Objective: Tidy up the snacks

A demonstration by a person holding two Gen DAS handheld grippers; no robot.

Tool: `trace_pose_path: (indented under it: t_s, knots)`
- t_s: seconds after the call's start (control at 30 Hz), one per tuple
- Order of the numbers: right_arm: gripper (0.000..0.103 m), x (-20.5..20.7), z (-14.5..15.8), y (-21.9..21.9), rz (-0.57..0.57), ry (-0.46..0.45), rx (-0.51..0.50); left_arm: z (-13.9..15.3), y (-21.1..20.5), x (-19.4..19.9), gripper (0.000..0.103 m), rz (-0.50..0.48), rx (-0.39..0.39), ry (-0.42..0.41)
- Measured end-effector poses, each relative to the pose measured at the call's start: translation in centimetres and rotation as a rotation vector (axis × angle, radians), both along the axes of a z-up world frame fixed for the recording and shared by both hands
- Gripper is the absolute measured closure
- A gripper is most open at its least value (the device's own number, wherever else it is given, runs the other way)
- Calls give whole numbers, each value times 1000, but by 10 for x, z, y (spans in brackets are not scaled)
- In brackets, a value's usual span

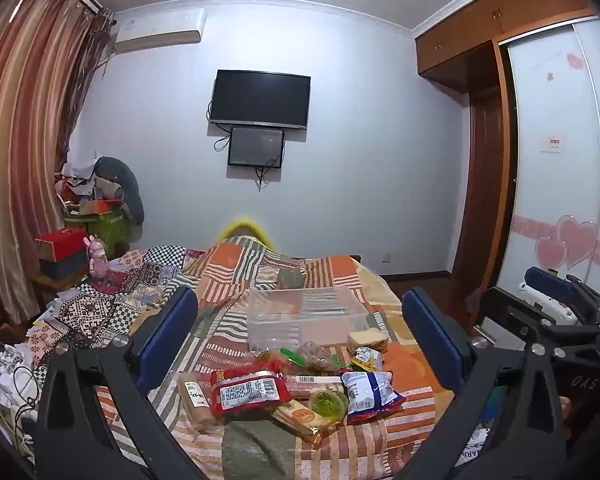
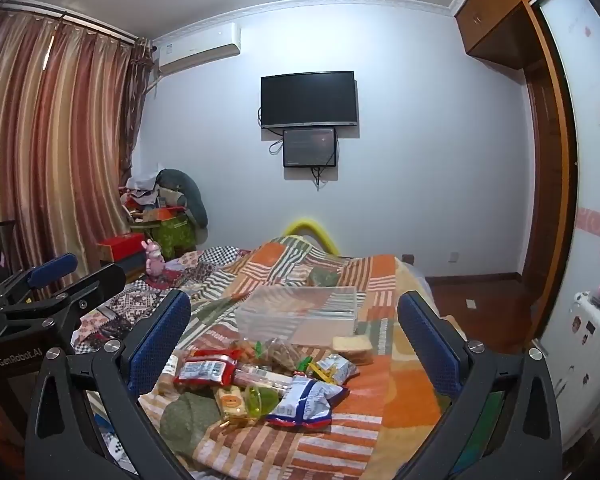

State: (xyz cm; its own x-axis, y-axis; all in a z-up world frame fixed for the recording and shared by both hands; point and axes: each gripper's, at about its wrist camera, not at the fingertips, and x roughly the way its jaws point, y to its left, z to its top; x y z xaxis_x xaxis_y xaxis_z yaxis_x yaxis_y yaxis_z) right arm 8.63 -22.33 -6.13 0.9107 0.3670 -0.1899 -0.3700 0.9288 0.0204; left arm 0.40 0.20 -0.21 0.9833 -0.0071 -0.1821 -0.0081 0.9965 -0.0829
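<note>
Your snacks (image 1: 284, 392) lie in a loose heap on the patchwork bedspread (image 1: 400, 432), right in front of you, with the clear plastic bin (image 1: 304, 316) just behind them and, as far as you can see through its walls, nothing in it yet. At the near edge sit a red packet (image 1: 250, 392), a blue and white pouch (image 1: 366, 390) and a green round tub (image 1: 328, 400); a wrapped sandwich (image 1: 367, 340) rests against the bin's front right corner.

Both tools hang above the heap, tilted slightly down. Your left gripper (image 1: 300, 340) stands spread wide with nothing between its pads, and your right gripper (image 2: 294, 344) is just as released and empty.

Nothing looks sorted yet, so start with a piece on the outside of the pile. The blue and white pouch probably suits the right gripper: come in low and close across its puffed middle rather than a crinkly edge, which could slip. The quilt is soft, so press lightly or the pads may catch fabric. Take one packet at a time.
</note>
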Motion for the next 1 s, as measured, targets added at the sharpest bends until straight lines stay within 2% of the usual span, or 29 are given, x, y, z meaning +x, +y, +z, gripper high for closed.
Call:
trace_pose_path:
  t_s: [1.0]
  knots:
    - [0, -2, 4, -6, -11, -1, 13, -2, -2, 1, 0, -1, 22, 3]
